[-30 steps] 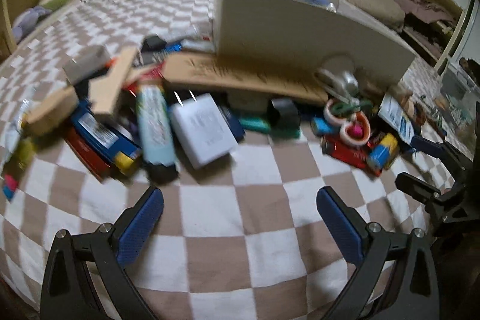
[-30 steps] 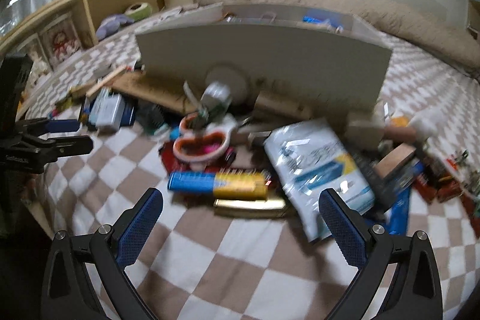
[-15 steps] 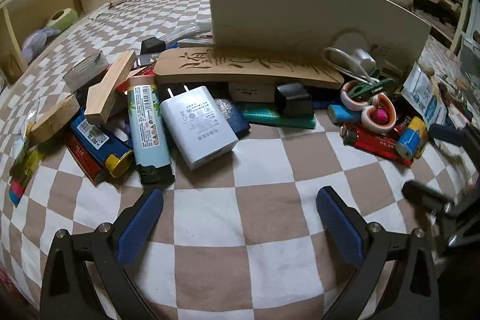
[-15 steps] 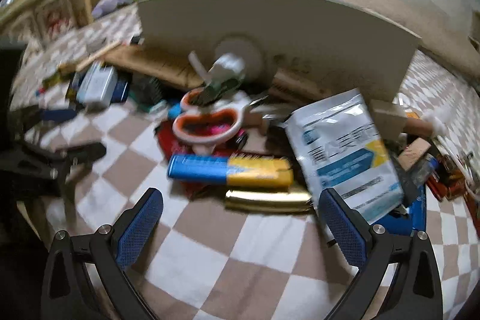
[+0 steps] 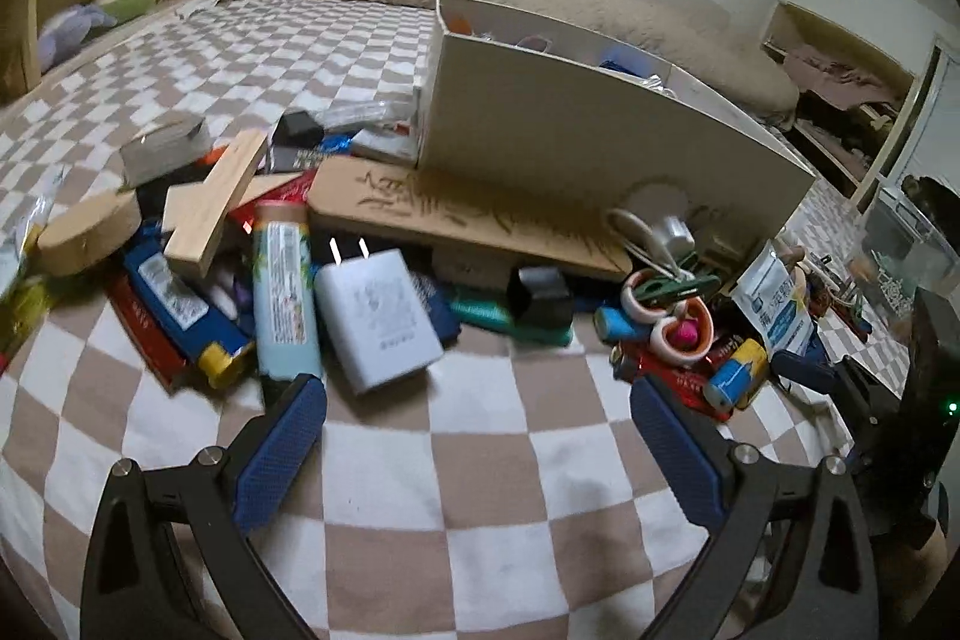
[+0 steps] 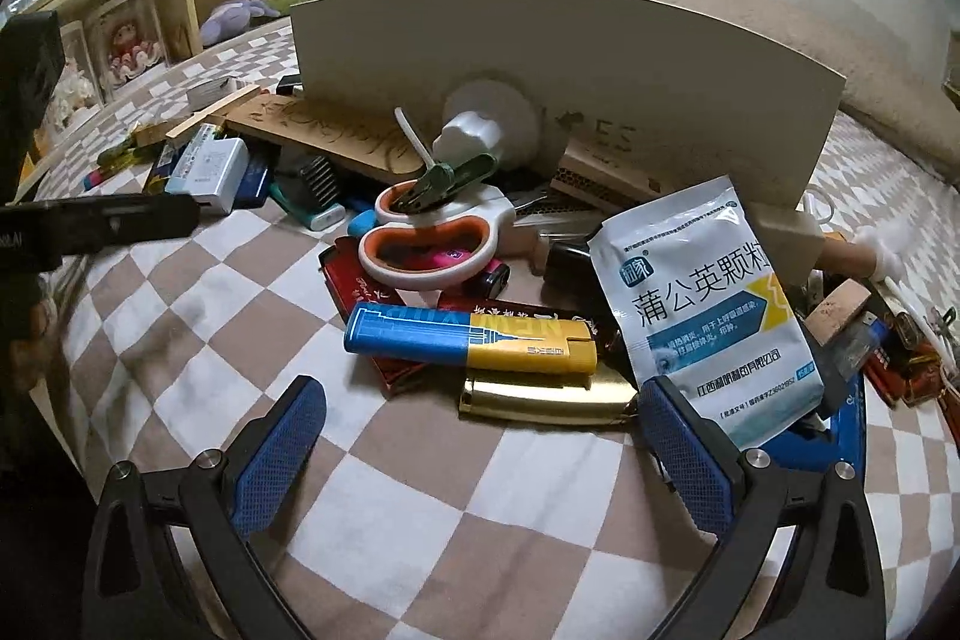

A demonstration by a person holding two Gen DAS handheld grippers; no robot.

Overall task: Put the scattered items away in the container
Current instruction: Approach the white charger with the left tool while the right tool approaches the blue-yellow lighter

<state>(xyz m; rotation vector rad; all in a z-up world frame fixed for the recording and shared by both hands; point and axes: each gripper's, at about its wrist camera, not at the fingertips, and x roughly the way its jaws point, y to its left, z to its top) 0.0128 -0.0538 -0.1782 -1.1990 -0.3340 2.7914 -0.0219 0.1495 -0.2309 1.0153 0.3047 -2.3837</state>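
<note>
Checkered brown-and-white bedding [image 5: 480, 460] carries the whole clutter, and nearly all of it lies outside the cream box [image 5: 588, 130] that stands at the back of the heap; only a few bits show over its rim.

At the far left of the left wrist view a wooden block [image 5: 213, 202] leans across a blue-and-yellow pack [image 5: 180, 304] and a pale green tube [image 5: 282, 292]. Just beside the tube lies a white charger [image 5: 378, 316], prongs pointing away toward an engraved wooden plank [image 5: 468, 214] that rests against the box foot. The left gripper [image 5: 480, 448] hovers low in front of these, fingers [image 5: 279, 454] spread wide and empty, the left one touching or nearly touching the tube's dark cap.

Further right, white-and-orange scissors [image 6: 438, 244] sit with a green clip [image 6: 450, 178] on top. In front of them a blue-and-yellow lighter [image 6: 468, 340] lies on a gold lighter [image 6: 540, 394], and a white medicine sachet [image 6: 708, 304] leans over their right ends. The right gripper [image 6: 480, 454] is also wide apart and holds nothing, its right finger just under the sachet's lower edge.

The risks, as I judge them: closing on the stacked lighters may catch both, or pinch the slick sachet, which could slide out. On the left, lifting the charger or tube may topple the leaning block. The soft bedding gives under pressure, so a flat item may be hard to get under.
</note>
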